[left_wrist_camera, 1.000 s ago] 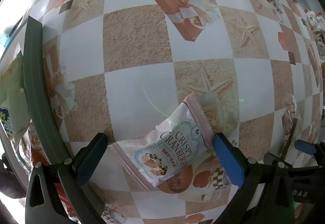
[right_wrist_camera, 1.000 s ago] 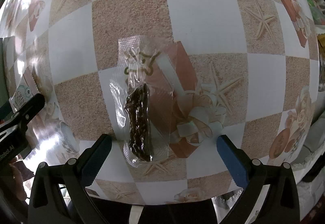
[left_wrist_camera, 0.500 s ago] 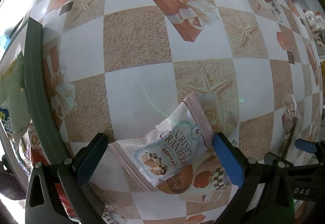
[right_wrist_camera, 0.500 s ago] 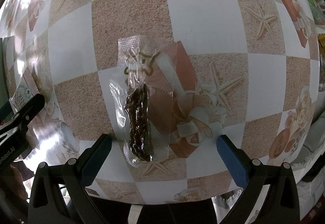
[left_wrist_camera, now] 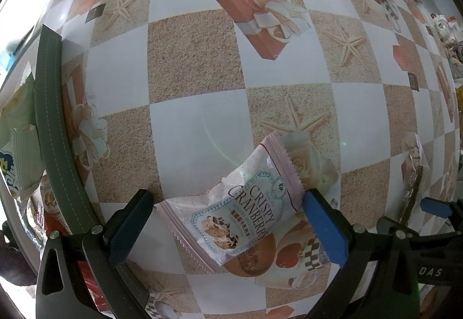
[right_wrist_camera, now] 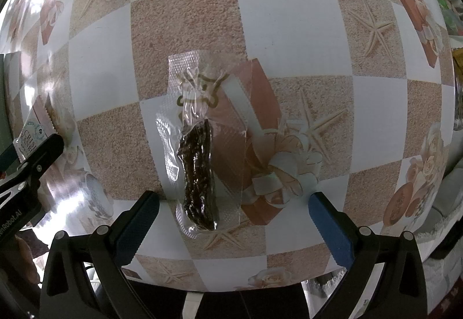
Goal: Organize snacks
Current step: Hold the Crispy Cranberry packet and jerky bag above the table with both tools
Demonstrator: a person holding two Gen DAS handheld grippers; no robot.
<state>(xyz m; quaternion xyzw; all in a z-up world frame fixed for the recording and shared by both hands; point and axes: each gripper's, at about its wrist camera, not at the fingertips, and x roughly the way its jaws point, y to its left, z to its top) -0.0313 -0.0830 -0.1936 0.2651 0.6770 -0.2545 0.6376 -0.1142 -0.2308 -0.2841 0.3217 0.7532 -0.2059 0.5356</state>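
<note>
The left gripper (left_wrist_camera: 227, 220) is spread wide over the checkered tablecloth (left_wrist_camera: 191, 58), its two blue-padded fingers (left_wrist_camera: 325, 227) straddling the pink cranberry crisp packet (left_wrist_camera: 240, 212). The packet lies flat and slanted on the cloth; its upper right corner sits just beside the right finger's pad, though whether they touch cannot be told, and its lower left end lies clear of the other finger. To the left of the packet a dark green tray rim (left_wrist_camera: 53, 128) curves along the cloth, and beyond that rim lie several more snack packets (left_wrist_camera: 17, 162), pale green and white ones above a red one. Nothing lies between the cranberry packet and the rim except bare cloth. Well to the right of the packet, a clear pouch with a dark snack inside shows next to the other gripper's blue fingertip.

The right gripper (right_wrist_camera: 231, 220) is likewise wide apart and holds nothing. The clear jerky pouch (right_wrist_camera: 202, 151) lies flat on the cloth between and just ahead of its fingers, nearer the left one, its long axis running roughly away from the camera, the dark strip filling the near half. To the pouch's left, the cranberry packet peeks out behind the left gripper's black finger. Far to the pouch's right, at the cloth's edge, blurred green and yellow packaging (right_wrist_camera: 454, 18) is too small to identify
</note>
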